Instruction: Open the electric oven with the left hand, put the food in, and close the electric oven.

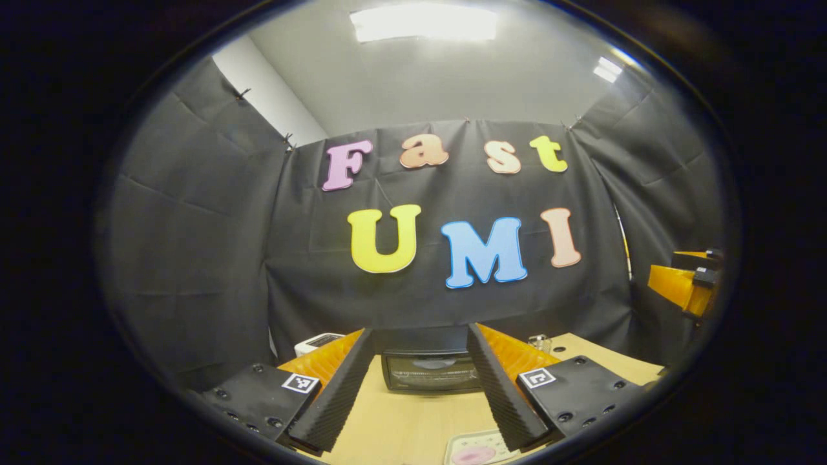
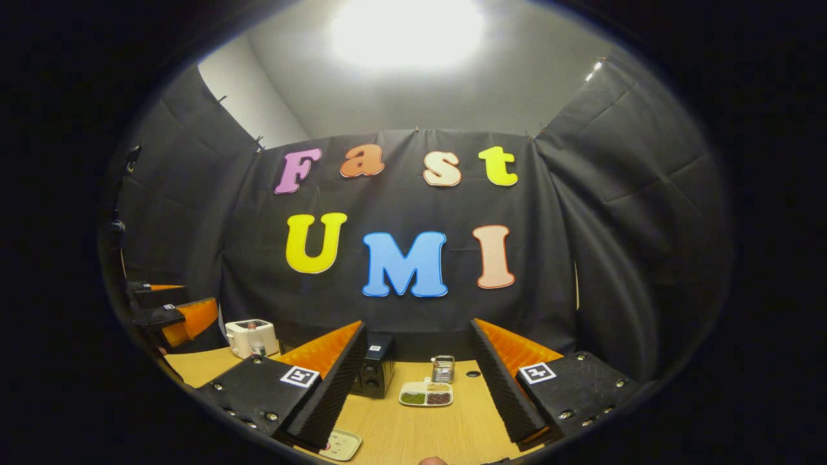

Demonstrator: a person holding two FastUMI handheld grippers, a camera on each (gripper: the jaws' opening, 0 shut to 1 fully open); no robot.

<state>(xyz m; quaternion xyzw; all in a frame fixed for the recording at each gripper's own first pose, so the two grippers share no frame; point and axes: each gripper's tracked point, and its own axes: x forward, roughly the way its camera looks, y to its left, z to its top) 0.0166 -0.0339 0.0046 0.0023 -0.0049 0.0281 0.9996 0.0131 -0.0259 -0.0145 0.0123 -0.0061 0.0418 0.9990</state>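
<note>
The black electric oven (image 1: pixel 429 371) stands at the far side of the wooden table (image 1: pixel 400 426), its glass door closed. It lies straight ahead between the fingers of my left gripper (image 1: pixel 420 332), which is open, holds nothing and is well short of it. A pale plate (image 1: pixel 475 449) with a pink piece of food lies near the table's front edge. In the right gripper view the oven (image 2: pixel 375 371) shows from its side and the plate (image 2: pixel 342 444) sits at the bottom. My right gripper (image 2: pixel 418 326) is open above the table and grips nothing.
A white toaster-like appliance (image 2: pixel 251 337) stands at the back left. A divided dish (image 2: pixel 426 394) of grains and a small metal holder (image 2: pixel 443 368) sit mid-table, right of the oven. The other gripper (image 2: pixel 174 316) hovers at the left edge, and the right one (image 1: pixel 688 284) at the left view's right edge.
</note>
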